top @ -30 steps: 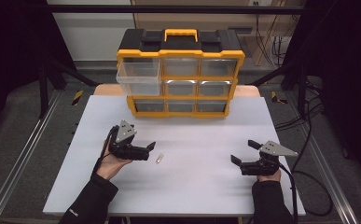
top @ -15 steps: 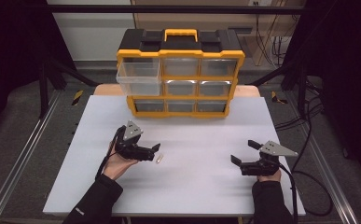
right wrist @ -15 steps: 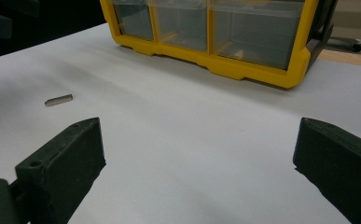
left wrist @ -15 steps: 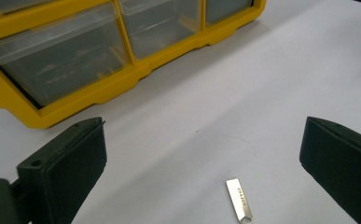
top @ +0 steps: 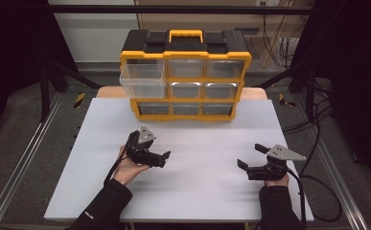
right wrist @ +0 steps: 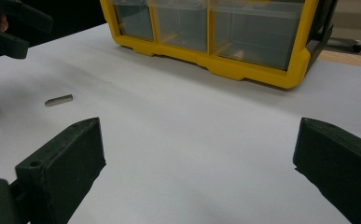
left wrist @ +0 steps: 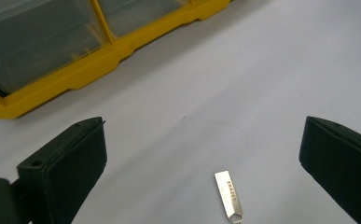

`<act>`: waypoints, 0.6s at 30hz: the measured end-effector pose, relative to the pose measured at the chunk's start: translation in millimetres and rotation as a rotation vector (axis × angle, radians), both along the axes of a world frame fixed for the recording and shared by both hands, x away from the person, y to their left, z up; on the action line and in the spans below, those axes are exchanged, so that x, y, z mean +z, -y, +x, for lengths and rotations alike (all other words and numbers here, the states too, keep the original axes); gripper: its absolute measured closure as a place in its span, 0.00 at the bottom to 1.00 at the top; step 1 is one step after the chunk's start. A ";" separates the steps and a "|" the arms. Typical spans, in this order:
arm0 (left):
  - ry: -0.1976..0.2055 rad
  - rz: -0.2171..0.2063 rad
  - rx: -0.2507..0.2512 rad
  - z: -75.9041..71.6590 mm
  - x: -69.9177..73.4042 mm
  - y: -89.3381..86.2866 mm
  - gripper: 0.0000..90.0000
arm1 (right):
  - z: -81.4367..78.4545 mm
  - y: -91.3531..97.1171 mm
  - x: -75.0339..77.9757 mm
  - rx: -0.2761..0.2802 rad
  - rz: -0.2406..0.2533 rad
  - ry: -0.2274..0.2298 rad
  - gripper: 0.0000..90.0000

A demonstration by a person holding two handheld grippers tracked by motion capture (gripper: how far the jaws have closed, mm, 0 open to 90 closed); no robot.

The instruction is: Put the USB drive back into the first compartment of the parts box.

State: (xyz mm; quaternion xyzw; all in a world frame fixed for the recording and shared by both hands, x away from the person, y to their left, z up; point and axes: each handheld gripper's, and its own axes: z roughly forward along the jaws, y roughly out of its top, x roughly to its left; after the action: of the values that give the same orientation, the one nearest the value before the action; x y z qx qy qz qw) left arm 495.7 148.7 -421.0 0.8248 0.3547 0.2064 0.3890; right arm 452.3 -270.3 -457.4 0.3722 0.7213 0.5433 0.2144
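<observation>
A small silver metal stick [left wrist: 228, 196] lies flat on the white table, low between the jaws of my left gripper [left wrist: 201, 172], which stands open around it without touching. In the high view my left gripper [top: 165, 159] hovers left of the table's middle, right over the stick. The right gripper view has the stick [right wrist: 59, 100] at its left, with the left gripper [right wrist: 15, 28] above it. My right gripper [top: 251, 156] stands open near the front right with nothing between its jaws [right wrist: 197, 172].
A yellow and black drawer organizer [top: 185, 76] stands at the back of the white table [top: 207, 201]. Its top-left clear drawer [top: 142, 79] is pulled out. The organizer's yellow base [left wrist: 75, 70] is close ahead of the left gripper. Cables trail off the right side.
My left gripper has moved right and a little forward, from beside the stick to over it. The right gripper has held still.
</observation>
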 end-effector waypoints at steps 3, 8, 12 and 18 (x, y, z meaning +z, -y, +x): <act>-0.018 0.006 -0.001 0.9 -2.6 1.9 0.00 | 0.1 0.1 0.1 -0.001 0.000 0.001 0.02; -0.048 0.030 -0.005 2.0 -8.5 5.5 0.01 | 0.0 -0.1 0.0 0.002 -0.001 -0.001 0.02; -0.065 0.049 -0.003 2.9 -13.5 7.4 0.02 | 0.0 -0.2 0.0 0.001 -0.002 0.000 0.02; -0.101 0.071 0.006 4.7 -19.3 9.9 0.03 | 0.1 -0.5 -0.3 0.004 -0.004 -0.001 0.02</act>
State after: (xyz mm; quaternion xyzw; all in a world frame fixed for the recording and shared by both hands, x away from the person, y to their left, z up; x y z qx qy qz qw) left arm 500.3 138.8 -440.4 0.8463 0.3690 0.1780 0.3406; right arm 452.3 -269.8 -457.7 0.3707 0.7232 0.5421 0.2138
